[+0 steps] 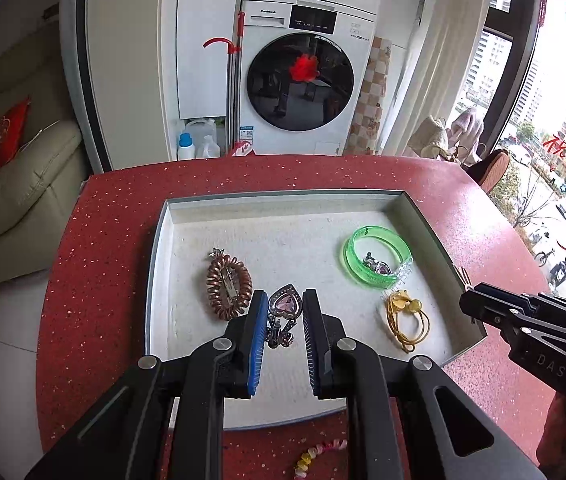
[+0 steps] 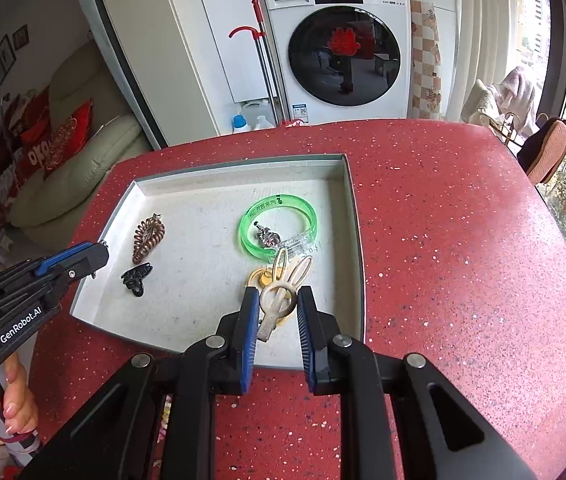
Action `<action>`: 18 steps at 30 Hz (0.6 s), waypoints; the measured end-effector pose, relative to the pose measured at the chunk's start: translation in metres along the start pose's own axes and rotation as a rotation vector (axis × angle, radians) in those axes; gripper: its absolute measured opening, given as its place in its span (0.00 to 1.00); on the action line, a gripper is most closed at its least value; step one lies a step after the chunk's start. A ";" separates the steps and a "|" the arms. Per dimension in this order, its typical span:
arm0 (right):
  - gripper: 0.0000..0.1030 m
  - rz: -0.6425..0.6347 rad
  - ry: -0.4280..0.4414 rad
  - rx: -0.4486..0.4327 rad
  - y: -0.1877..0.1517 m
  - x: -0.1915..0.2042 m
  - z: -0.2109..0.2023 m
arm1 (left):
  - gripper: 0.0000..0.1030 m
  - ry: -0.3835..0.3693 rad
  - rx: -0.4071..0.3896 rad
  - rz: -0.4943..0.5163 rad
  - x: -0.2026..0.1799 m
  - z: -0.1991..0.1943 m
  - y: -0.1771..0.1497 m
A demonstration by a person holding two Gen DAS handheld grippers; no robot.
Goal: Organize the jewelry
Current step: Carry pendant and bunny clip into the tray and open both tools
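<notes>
Grippers are hovering over the tray: left gripper clamping a heart brooch, right gripper seemingly pinching a rabbit clip.

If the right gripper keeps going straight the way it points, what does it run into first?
Probably the yellow hair tie on the tray floor, just beyond the bunny-ear clip that the right gripper holds; depth is unclear.

Bright daylight enters from the window on the right, which is washed out; the red desk shows soft sheen and faint shadows. Fisheye bending curves both views' edges, corners dark, centre sharp
</notes>
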State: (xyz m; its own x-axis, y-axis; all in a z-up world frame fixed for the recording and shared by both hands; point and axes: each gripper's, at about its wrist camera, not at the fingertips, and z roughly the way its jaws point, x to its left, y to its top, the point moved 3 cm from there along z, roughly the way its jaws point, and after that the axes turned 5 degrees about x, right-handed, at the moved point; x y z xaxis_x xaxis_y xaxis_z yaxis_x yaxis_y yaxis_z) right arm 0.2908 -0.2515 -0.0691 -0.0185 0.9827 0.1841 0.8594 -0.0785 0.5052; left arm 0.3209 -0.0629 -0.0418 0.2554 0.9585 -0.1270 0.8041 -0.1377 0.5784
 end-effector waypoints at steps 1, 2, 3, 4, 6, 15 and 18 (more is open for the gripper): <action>0.20 0.002 -0.002 0.002 0.003 -0.001 0.004 | 0.35 0.001 0.006 -0.001 -0.001 0.005 0.003; 0.20 0.005 -0.002 0.003 0.006 -0.002 0.008 | 0.35 0.004 0.013 0.000 -0.003 0.010 0.005; 0.20 0.009 -0.002 0.007 0.008 -0.004 0.012 | 0.35 0.011 0.020 0.005 -0.004 0.016 0.008; 0.20 0.014 -0.004 0.010 0.010 -0.005 0.015 | 0.35 0.019 0.026 0.010 -0.006 0.022 0.010; 0.20 0.024 -0.003 0.017 0.013 -0.008 0.022 | 0.35 0.026 0.041 0.011 -0.008 0.033 0.011; 0.20 0.047 -0.011 0.049 0.014 -0.019 0.047 | 0.35 0.057 0.091 0.033 -0.014 0.067 0.005; 0.20 0.054 -0.013 0.062 0.012 -0.021 0.055 | 0.35 0.071 0.111 0.035 -0.015 0.078 0.002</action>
State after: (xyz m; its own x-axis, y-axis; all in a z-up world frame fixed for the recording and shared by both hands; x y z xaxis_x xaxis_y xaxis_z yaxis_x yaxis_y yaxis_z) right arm 0.3298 -0.2641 -0.1132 0.0350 0.9794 0.1988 0.8890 -0.1214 0.4415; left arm 0.3605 -0.0975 -0.1008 0.2491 0.9673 -0.0487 0.8508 -0.1945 0.4881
